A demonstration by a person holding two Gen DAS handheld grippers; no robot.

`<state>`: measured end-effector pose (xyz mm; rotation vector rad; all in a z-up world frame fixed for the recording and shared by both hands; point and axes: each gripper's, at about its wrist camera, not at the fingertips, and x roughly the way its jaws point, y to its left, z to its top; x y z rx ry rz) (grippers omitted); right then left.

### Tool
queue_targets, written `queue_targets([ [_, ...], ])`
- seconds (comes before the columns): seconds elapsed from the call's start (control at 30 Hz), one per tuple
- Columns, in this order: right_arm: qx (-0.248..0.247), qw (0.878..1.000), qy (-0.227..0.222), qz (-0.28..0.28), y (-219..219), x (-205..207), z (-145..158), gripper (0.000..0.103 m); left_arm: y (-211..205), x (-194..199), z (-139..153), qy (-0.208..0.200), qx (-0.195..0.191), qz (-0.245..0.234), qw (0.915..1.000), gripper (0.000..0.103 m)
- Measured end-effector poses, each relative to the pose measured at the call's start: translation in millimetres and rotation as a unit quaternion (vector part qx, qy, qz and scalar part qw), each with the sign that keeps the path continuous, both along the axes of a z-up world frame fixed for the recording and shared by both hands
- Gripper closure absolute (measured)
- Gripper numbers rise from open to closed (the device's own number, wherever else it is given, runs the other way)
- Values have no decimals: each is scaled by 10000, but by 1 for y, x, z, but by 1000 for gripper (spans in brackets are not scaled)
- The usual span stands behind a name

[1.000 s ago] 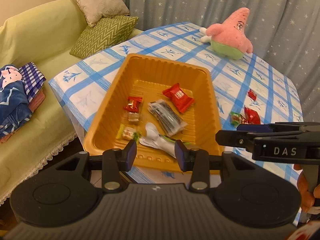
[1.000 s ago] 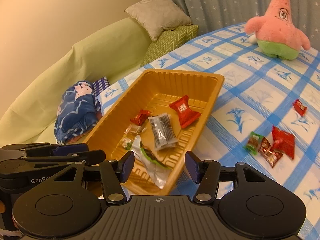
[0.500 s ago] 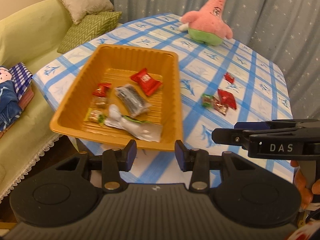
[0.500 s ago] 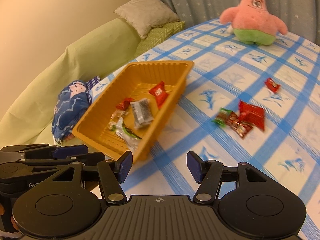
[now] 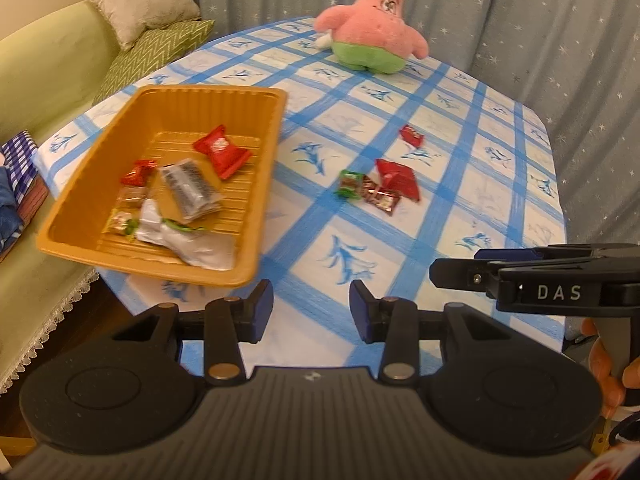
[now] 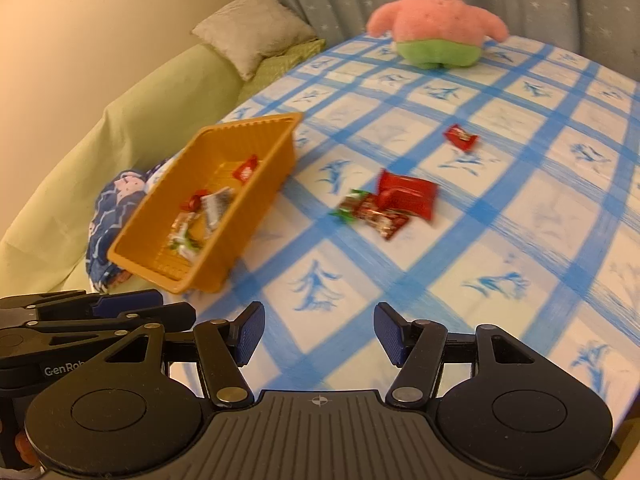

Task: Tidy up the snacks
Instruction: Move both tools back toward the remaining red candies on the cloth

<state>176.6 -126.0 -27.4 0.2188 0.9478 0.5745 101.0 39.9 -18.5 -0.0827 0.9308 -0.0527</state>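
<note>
Both your left gripper (image 5: pixel 311 306) and right gripper (image 6: pixel 319 333) are apart, empty; next reach the snacks (image 6: pixel 386 204) ahead for the tray (image 6: pixel 256 184)

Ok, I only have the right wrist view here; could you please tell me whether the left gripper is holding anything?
Observer: No. The left gripper has its jaws apart with nothing between them, and only the blue checked tablecloth shows through the gap.
Operator: Thank you. Can you see the hand that carries my right gripper?
Observer: Partly. In the left wrist view, the fingers of the person's hand curl around the handle below the right gripper, at the lower right edge of the picture.
</note>
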Motion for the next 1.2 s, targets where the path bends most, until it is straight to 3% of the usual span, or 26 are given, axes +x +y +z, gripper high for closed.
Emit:
queue_targets([
  [0.57,-130,9998,9,-143,-55,20,-13,42,-64,32,-12,-96,85,-99,9999,65],
  [1.2,-358,9993,-74,-2,-71,81,-39,42,-81,92,-46,-25,155,215,9996,65],
])
